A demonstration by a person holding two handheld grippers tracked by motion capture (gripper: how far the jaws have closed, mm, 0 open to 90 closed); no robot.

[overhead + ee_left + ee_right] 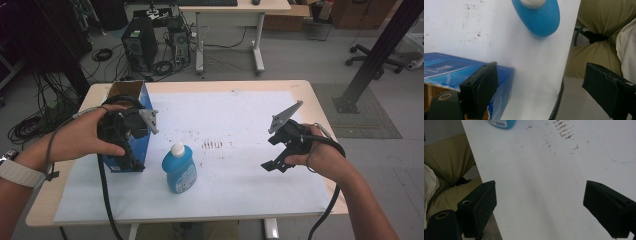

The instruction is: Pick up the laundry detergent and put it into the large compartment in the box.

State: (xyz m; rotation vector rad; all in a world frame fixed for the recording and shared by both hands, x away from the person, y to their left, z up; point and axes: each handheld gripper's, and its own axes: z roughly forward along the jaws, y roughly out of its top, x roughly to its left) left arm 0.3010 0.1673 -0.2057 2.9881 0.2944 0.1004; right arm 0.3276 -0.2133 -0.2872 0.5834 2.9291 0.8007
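Observation:
A blue bottle (pixel 179 170) with a white cap stands upright on the white sheet near the table's front, a little left of centre. Its top also appears in the left gripper view (pixel 537 17), and its base in the right gripper view (pixel 500 123). A blue open-topped cardboard box (pixel 128 115) stands at the left. My left gripper (pixel 125 145) hovers over the box's near side, jaws wide open with nothing between them (pixel 544 87). My right gripper (pixel 275 162) hangs open above the sheet at the right, empty (pixel 540 207).
The wooden table (pixel 320 125) is covered by a white sheet (pixel 240 115) with faint brown smudges in the middle. The person's lap lies beyond the front edge. A desk, computer towers and cables stand on the floor behind.

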